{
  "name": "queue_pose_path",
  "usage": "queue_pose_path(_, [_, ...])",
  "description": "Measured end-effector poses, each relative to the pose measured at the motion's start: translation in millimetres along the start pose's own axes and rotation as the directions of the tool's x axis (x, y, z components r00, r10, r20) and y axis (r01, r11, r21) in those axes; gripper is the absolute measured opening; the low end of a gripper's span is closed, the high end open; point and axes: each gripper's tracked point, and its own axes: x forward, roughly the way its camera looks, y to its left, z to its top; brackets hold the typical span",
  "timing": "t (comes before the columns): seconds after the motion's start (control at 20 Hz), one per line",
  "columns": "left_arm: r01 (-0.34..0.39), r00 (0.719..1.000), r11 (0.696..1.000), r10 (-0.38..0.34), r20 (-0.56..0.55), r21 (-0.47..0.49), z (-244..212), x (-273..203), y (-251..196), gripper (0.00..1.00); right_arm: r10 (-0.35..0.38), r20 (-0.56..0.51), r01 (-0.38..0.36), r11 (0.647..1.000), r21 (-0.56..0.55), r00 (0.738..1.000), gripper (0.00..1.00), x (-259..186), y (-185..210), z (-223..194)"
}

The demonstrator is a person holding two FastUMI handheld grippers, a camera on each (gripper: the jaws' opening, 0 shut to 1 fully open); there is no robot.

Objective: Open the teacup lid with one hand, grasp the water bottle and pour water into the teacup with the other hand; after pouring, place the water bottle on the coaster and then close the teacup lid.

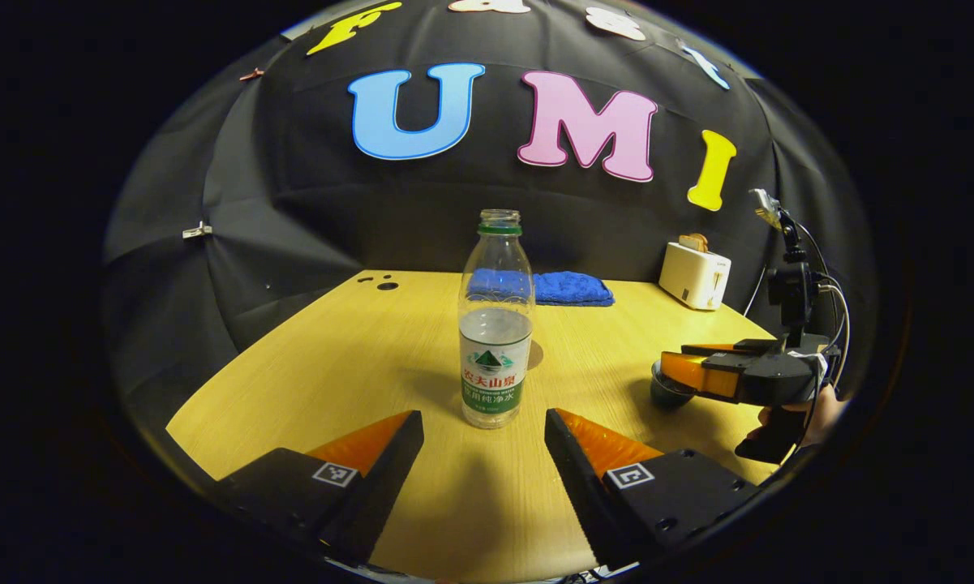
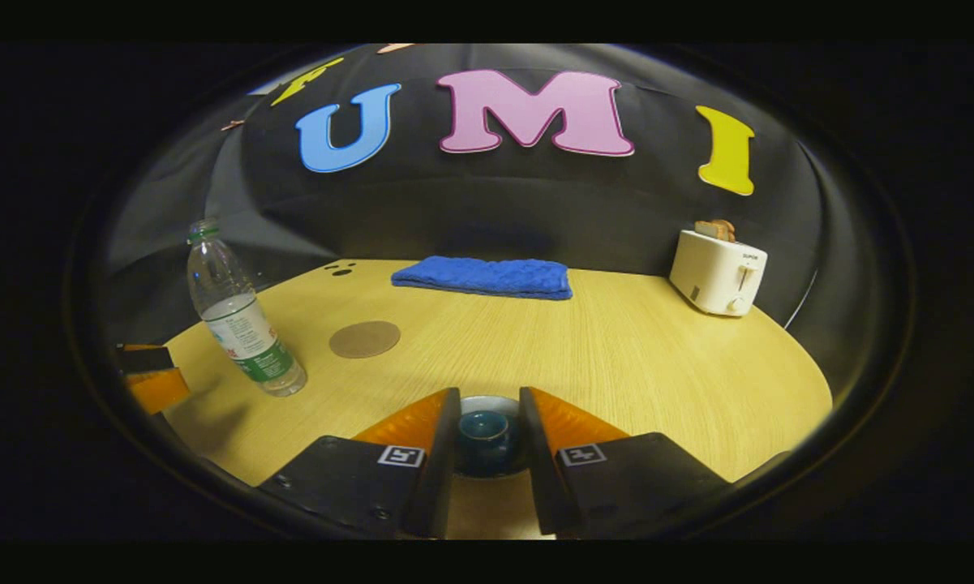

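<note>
The left tool point(image 1: 483, 422) is spread wide with nothing in it, its fingers on either side of the bottle point(image 1: 495, 324) but apart from it; the bottle stands upright and uncapped on the bench point(image 1: 308, 357), roughly half full. In the right gripper view the bottle point(image 2: 243, 316) is at the left, with the round coaster point(image 2: 364, 338) just beside it on the bench point(image 2: 657, 357). The right tool point(image 2: 489, 422) is narrowed around the knob of the teacup lid point(image 2: 484, 428), its fingers close on both sides, though I cannot tell if they press on it. In the left gripper view that tool point(image 1: 681, 369) hovers over the dark cup point(image 1: 663, 395) at the right. A folded blue cloth point(image 2: 483, 276) and a white toaster point(image 2: 718, 272) sit at the back.
</note>
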Motion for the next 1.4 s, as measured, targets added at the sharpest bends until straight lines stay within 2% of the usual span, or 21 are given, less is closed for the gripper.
queue_pose_path(0.2, [-0.005,1.0,1.0,0.005,0.008,0.016,4,3,0,0.95,0.018,-0.015,-0.018,1.0,0.003,1.0,0.27,3,2,0])
queue_pose_path(0.25, [-0.007,1.0,1.0,0.006,0.011,0.018,6,4,0,0.95,0.025,-0.022,-0.025,1.0,0.002,0.999,0.36,1,3,0])
queue_pose_path(0.3, [-0.009,1.0,1.0,0.009,0.014,0.02,7,5,1,0.96,0.03,-0.023,-0.03,1.0,0.003,0.999,0.24,4,3,1])
queue_pose_path(0.35, [-0.011,1.0,1.0,0.011,0.016,0.02,9,7,3,0.95,0.037,-0.027,-0.036,0.999,0.013,0.999,0.3,3,3,1])
queue_pose_path(0.5, [-0.009,0.999,1.0,0.009,0.033,0.008,16,13,4,0.96,0.044,-0.033,-0.043,0.999,0.033,0.998,0.31,2,2,3])
queue_pose_path(0.55, [-0.002,0.999,1.0,0.002,0.041,-0.008,18,16,4,0.95,0.043,-0.026,-0.042,0.999,0.031,0.999,0.27,1,1,8])
queue_pose_path(0.65, [0.021,0.999,0.998,-0.019,0.044,-0.057,19,24,4,0.96,0.038,-0.011,-0.038,0.999,0.014,0.999,0.27,0,0,16])
queue_pose_path(0.7, [0.034,0.998,0.997,-0.03,0.058,-0.065,21,29,1,0.96,0.041,-0.007,-0.041,0.999,0.01,0.999,0.22,-2,0,20])
queue_pose_path(0.85, [0.038,0.994,0.998,-0.032,0.104,-0.056,30,48,1,0.95,0.044,0.012,-0.044,0.999,0.007,0.999,0.22,-10,-3,32])
queue_pose_path(0.9, [0.036,0.993,0.997,-0.029,0.112,-0.061,33,55,0,0.96,0.038,0.017,-0.038,0.999,0.011,0.999,0.27,-14,-5,35])
queue_pose_path(1.05, [0.036,0.991,0.997,-0.026,0.134,-0.074,39,74,-5,0.96,0.008,0.031,-0.01,0.999,0.053,0.999,0.27,-30,-12,39])
queue_pose_path(1.1, [0.032,0.989,0.997,-0.022,0.144,-0.07,42,80,-4,0.92,0.003,0.037,-0.005,0.998,0.067,0.999,0.26,-34,-13,39])
queue_pose_path(1.15, [0.033,0.987,0.997,-0.022,0.157,-0.067,46,84,-4,0.96,0.003,0.038,-0.006,0.997,0.078,0.999,0.26,-38,-14,39])
queue_pose_path(1.4, [0.017,0.982,1.0,-0.011,0.187,-0.027,59,103,0,0.95,-0.021,0.037,0.019,0.998,0.055,0.999,0.26,-40,-29,35])
